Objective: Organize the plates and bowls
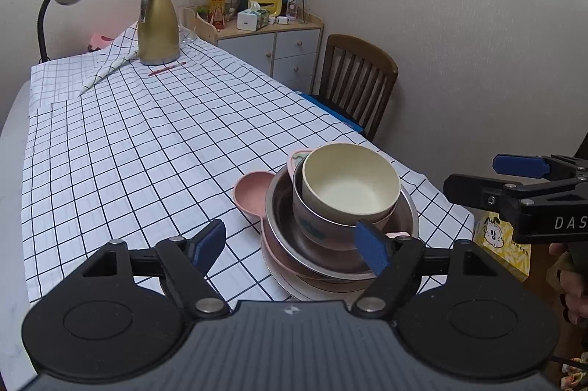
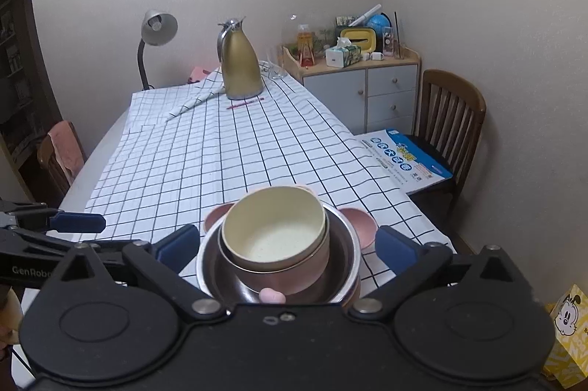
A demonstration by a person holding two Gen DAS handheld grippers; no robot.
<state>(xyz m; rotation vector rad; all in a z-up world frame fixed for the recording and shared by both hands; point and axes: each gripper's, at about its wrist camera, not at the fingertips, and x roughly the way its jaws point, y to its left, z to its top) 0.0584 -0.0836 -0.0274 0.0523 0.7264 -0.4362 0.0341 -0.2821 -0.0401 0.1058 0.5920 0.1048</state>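
Both tools stand with their jaws wide apart and nothing between the pads. The left tool (image 1: 294, 244) hangs just short of the stack, its right pad in front of the steel bowl's near rim without clearly pressing on it. The right tool (image 2: 288, 249) straddles the stack from its own side, its blue pads well clear of the bowls on either flank.

The stack sits at the near end of the checked surface (image 1: 128, 152), close to its right edge. From the top down it reads: a cream bowl (image 1: 349, 185) nested in a pink bowl (image 1: 319, 225), those two inside a steel bowl (image 1: 404, 207), and beneath them a pink eared plate (image 1: 251, 190) and a pale plate (image 1: 294, 288) at the bottom.

My judgement is that the nesting step is finished: everything visible is gathered into one pile and both tools are free. No other dish shows on the cloth. The next move seems to call only for clearing the tools away without knocking the pile, or, if the pile must be shifted, for a two-sided grip low on the plates rather than on the tilted bowls.

The left view shows the bottom plates and the lean of the nested bowls; the right view hides these behind its own body. The right view shows instead a small pink tab (image 2: 272, 295) at the near rim and a printed pad on the chair (image 2: 452, 119).
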